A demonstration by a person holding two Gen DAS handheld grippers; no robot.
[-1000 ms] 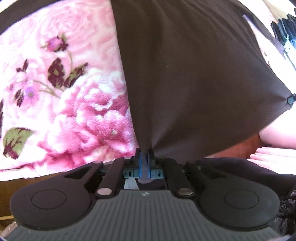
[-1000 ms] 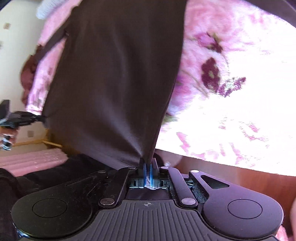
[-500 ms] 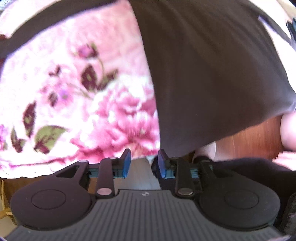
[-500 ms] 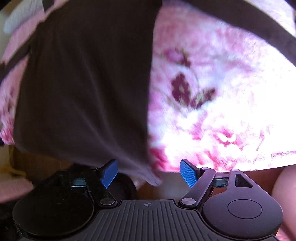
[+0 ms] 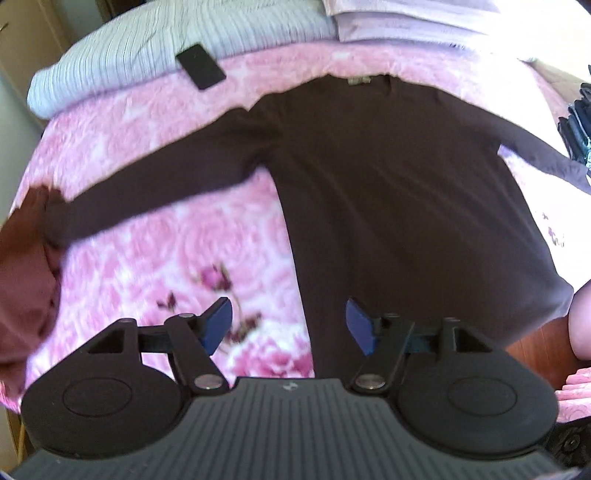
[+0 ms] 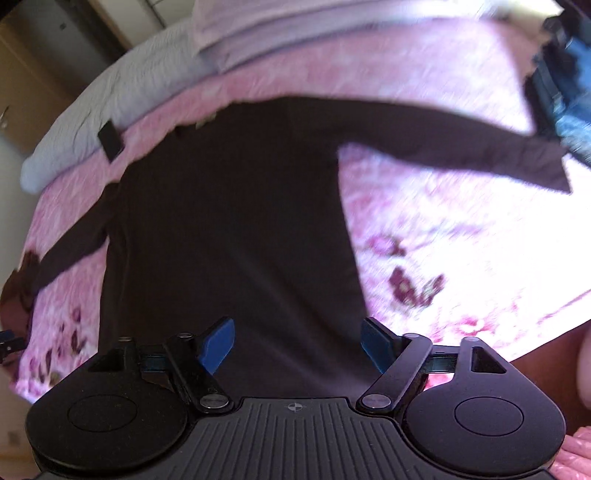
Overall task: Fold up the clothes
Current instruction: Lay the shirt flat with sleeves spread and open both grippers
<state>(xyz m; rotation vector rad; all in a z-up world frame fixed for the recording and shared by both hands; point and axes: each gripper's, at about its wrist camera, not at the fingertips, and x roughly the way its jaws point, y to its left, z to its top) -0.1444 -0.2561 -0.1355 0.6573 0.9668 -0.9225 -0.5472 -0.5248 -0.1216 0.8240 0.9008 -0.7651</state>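
Note:
A dark brown long-sleeved shirt (image 5: 388, 192) lies flat on a pink flowered bed cover (image 5: 166, 266), collar far from me, sleeves spread to both sides. It also shows in the right wrist view (image 6: 229, 236). My left gripper (image 5: 288, 326) is open and empty, raised above the shirt's lower left hem corner. My right gripper (image 6: 299, 345) is open and empty, raised above the lower right part of the hem.
A black phone (image 5: 200, 66) lies on a striped grey pillow (image 5: 147, 48) at the head of the bed. Folded pale bedding (image 5: 406, 14) lies behind the collar. Dark blue clothes (image 6: 565, 85) lie at the right. A reddish-brown garment (image 5: 22, 280) lies at the left edge.
Both grippers were shut on the shirt's hem corners a second ago. They opened, let go and pulled back and up, so the whole shirt now shows lying flat.

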